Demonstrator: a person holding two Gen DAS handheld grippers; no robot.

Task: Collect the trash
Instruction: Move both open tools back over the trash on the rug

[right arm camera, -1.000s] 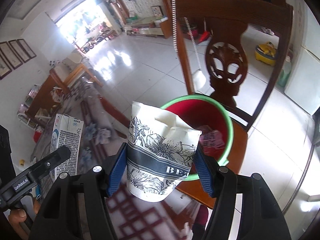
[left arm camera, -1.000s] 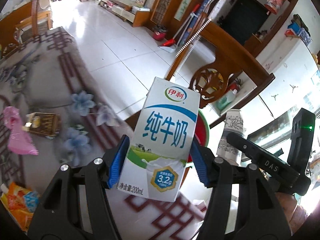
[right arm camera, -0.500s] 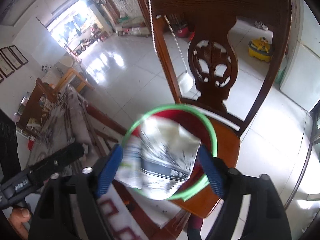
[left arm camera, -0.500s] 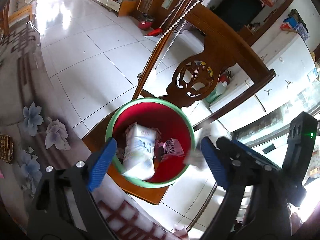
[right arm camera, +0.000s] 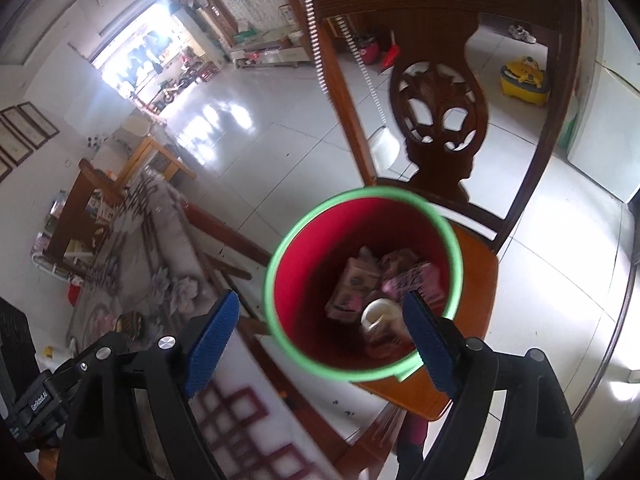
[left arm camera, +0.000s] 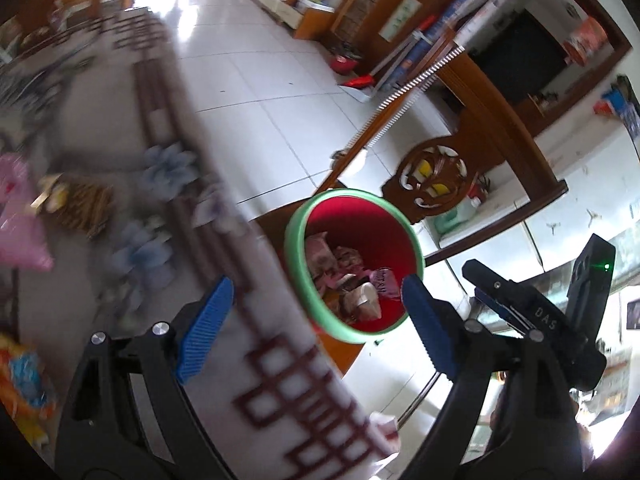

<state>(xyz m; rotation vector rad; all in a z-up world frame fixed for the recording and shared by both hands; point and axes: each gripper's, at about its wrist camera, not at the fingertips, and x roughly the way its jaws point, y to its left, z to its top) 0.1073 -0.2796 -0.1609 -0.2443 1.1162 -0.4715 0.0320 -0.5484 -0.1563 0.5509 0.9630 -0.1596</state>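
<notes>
A red bin with a green rim (left arm camera: 414, 248) (right arm camera: 280, 256) stands on a wooden chair seat beside the table. Inside it lie the milk carton (right arm camera: 352, 286), the paper cup (right arm camera: 380, 314) and pink wrappers (left arm camera: 320, 252). My left gripper (left arm camera: 316, 320) is open and empty, over the table edge near the bin. My right gripper (right arm camera: 320, 332) is open and empty, just above the bin's near rim. The right gripper also shows in the left wrist view (left arm camera: 532, 308).
The patterned tablecloth (left arm camera: 168, 184) holds a pink bag (left arm camera: 20, 220), a brown box (left arm camera: 84, 204) and an orange snack packet (left arm camera: 24, 376). The carved chair back (right arm camera: 440, 112) rises behind the bin. White tiled floor (right arm camera: 248, 152) lies beyond.
Both grippers opened and dropped the milk carton and the paper cup into the bin. The left gripper has since swung back left toward the table.
</notes>
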